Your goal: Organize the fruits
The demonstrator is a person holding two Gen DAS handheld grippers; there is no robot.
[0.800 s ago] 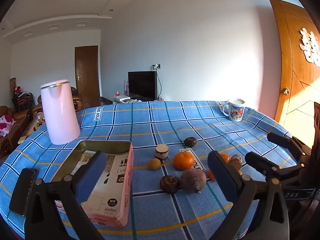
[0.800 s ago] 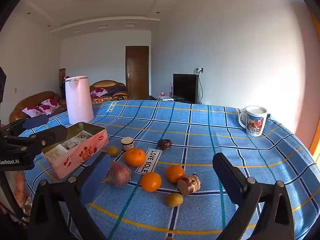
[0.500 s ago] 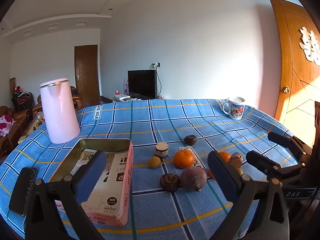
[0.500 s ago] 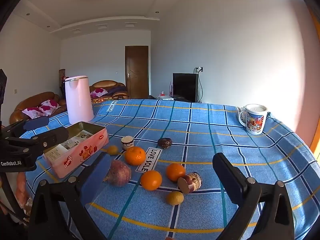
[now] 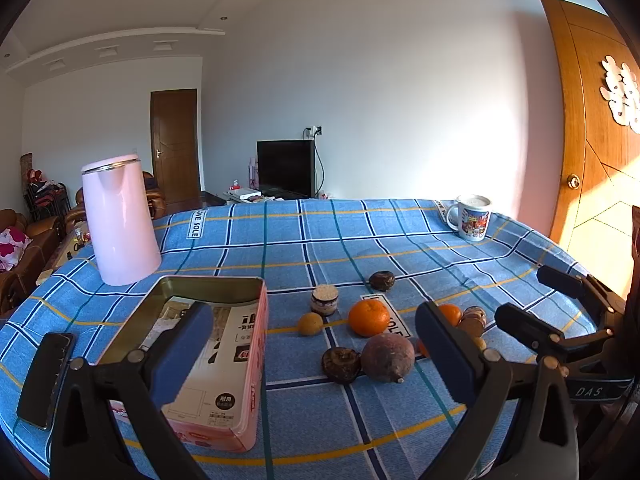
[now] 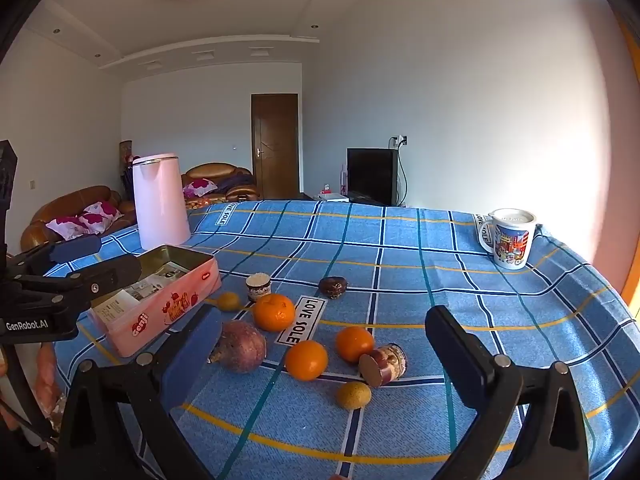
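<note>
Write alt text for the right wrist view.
The open right gripper hovers over a blue plaid tablecloth strewn with three oranges, small fruits and jars. An open pink tin and pink kettle sit left, a mug far right.

We are holding the left hand-held gripper [image 5: 312, 356] tilted a little downward, its jaws standing wide apart with nothing between the blue pads. We are holding the right hand-held gripper [image 6: 324, 356] at much the same slight downward tilt, jaws equally wide and gripping nothing. Each one is showing at the edge of the other's view, so we are keeping the two side by side and apart, neither touching the other.
</note>
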